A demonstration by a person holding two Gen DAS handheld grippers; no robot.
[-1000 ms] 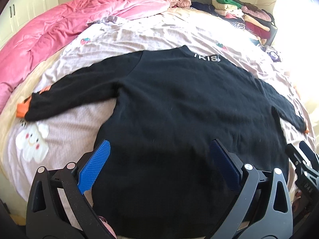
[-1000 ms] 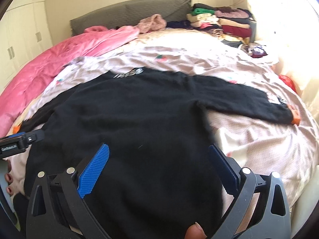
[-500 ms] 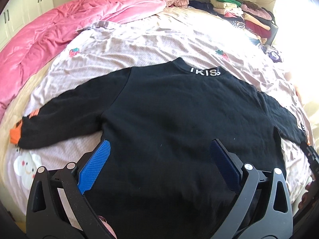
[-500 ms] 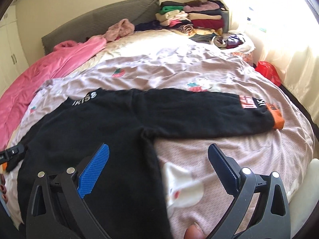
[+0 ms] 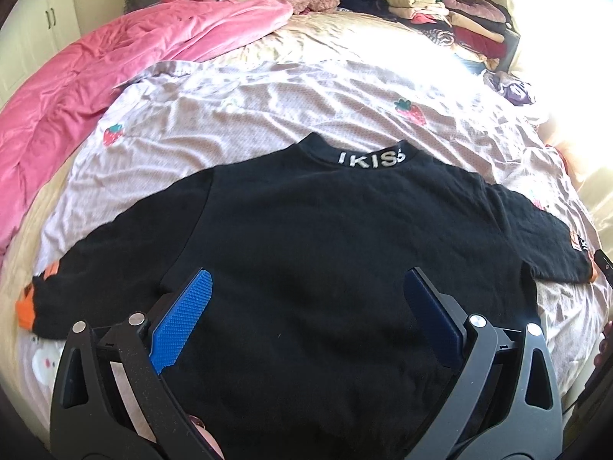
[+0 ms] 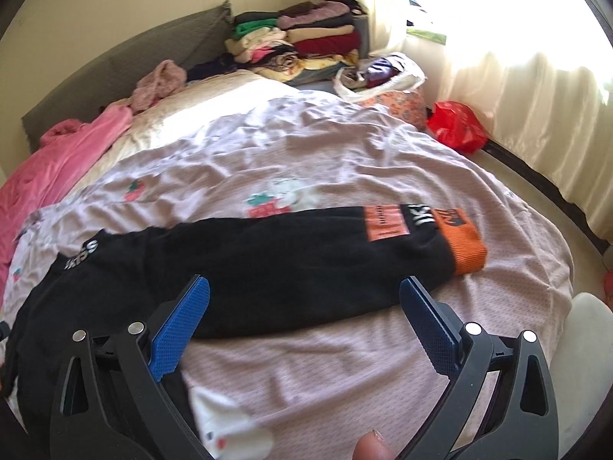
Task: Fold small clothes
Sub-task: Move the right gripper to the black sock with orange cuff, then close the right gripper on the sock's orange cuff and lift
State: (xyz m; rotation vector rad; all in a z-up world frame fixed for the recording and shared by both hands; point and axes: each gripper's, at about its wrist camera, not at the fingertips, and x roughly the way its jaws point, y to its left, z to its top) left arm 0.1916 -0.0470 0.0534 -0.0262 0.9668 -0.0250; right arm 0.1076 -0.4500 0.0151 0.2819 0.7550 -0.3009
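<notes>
Lying flat, spread on the lilac bedsheet: black sweater, collar lettering facing the headboard, both sleeves extending outward. Showing an orange cuff at the end of the sleeve nearest the curtain side.

Hovering over the sweater's lower body: left gripper, fingers spread wide, pinching nothing. Hovering over the sleeve and bare sheet: right gripper, fingers likewise spread wide and holding nothing.

Sitting at the far corner: white bag, holding dark purple cloth; contents otherwise hard to make out. Resting beside it: stack of folded clothes. Lying along the left side: pink quilt.

Being cut off by the lower frame edge: the sweater's hem in both views. Washing out under window glare: the bed's right edge in the left wrist view. Blurring near the lower edge: a white print on the sheet in the right wrist view.
</notes>
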